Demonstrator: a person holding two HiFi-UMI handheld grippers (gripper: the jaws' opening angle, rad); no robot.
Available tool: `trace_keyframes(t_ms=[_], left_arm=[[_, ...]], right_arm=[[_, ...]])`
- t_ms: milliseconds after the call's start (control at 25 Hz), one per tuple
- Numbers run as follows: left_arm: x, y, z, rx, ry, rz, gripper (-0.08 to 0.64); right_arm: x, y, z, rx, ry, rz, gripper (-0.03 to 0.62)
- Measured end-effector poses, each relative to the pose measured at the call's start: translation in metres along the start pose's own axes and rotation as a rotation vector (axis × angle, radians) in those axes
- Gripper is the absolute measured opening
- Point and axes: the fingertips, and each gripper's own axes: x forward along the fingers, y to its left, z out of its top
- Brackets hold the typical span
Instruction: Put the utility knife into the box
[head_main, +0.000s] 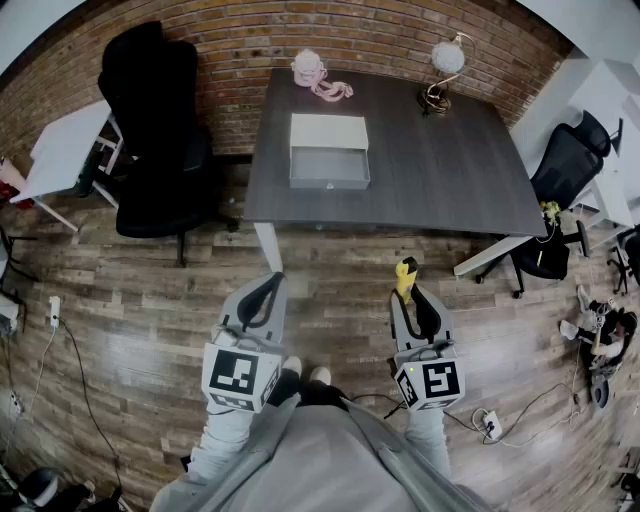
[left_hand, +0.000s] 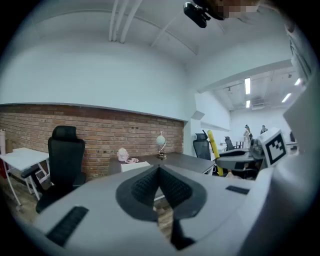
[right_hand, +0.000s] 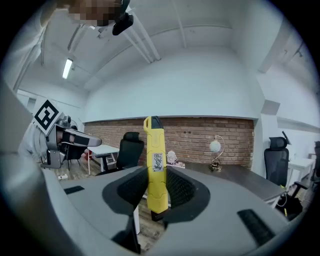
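- Right hand-held gripper (right_hand: 156, 184) pinching the yellow utility knife (right_hand: 154, 150), knife upright.
- Left hand-held gripper (left_hand: 159, 172): jaws pressed together.
- Open white box (head_main: 329, 150) sits on the bench (head_main: 450, 170), well apart from the knife.

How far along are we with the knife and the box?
Done: the utility knife is gripped upright in the right hand-held gripper. In hand: it is held over the floor, short of the table. Left: reach the open box there and place the knife inside.
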Motion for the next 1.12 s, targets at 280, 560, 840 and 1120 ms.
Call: trace_keyframes(t_ms=[280,560,840,1120], left_arm=[[-0.009,-0.008,-0.001,0.005,0.004,0.05,0.018],[-0.01,-0.018,-0.007,0.002,0.008,0.086,0.018],[0.015,-0.008,-0.009,0.005,0.016,0.089,0.018],[0.068,0.028,-0.008,-0.01,0.014,0.084,0.019]], right_arm=[[-0.017,-0.01,0.001,0.011,-0.022,0.007,0.126],[-0.025,-0.019,-0.005,0.02,-0.027,0.026,0.126],[-0.003,-0.032,-0.013,0.032,-0.015,0.035,0.126],[0.054,-0.051,-0.013,0.041,-0.006,0.029,0.126]])
